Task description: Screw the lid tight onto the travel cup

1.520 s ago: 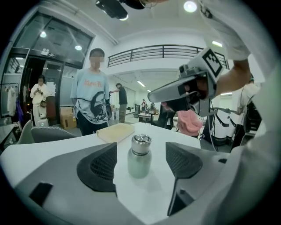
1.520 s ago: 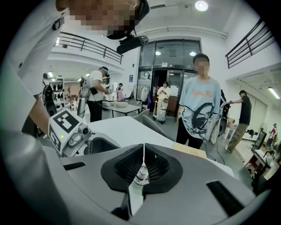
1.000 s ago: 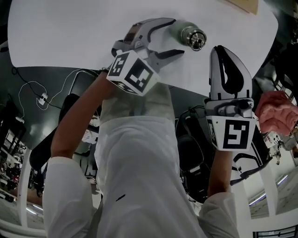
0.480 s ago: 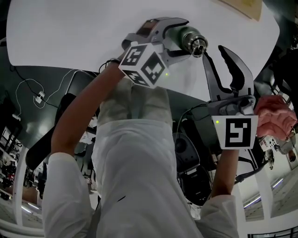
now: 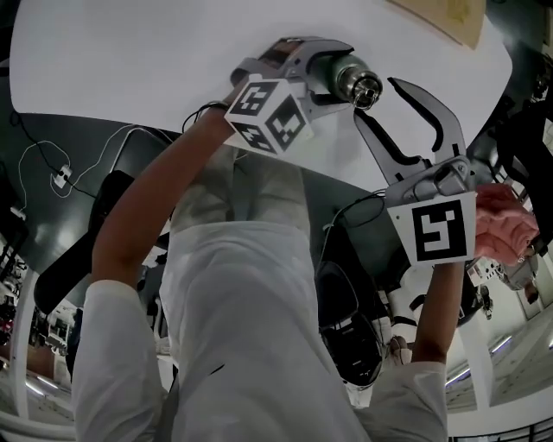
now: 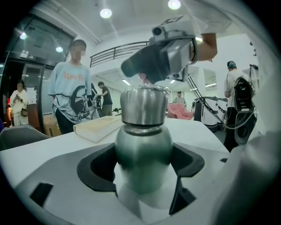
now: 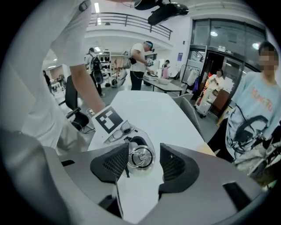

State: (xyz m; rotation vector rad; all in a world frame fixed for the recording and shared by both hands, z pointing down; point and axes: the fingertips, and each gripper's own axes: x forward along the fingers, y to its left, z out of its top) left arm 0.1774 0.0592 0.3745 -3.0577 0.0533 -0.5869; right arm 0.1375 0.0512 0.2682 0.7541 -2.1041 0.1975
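A steel travel cup (image 5: 339, 71) stands on the white table (image 5: 130, 69) with its lid (image 5: 365, 85) on top, a metal ring on the lid. My left gripper (image 5: 344, 72) is shut on the cup's rounded body (image 6: 142, 149), a dark pad pressing on each side; the lid (image 6: 145, 105) rises above the jaws. My right gripper (image 5: 375, 97) points down over the lid (image 7: 141, 158). Its jaws have just been opening. The lid sits in the gap between the pads (image 7: 173, 166), which do not press on it.
A pale flat board (image 6: 99, 127) lies at the table's far side, also at the head view's top right (image 5: 441, 17). People stand beyond the table (image 6: 72, 88). A pink seat (image 5: 505, 220) is off to the right. The near table edge runs under my arms.
My left gripper has moved right and closed round the cup, which it stood beside before. My right gripper has opened from shut and tilted down toward the lid.
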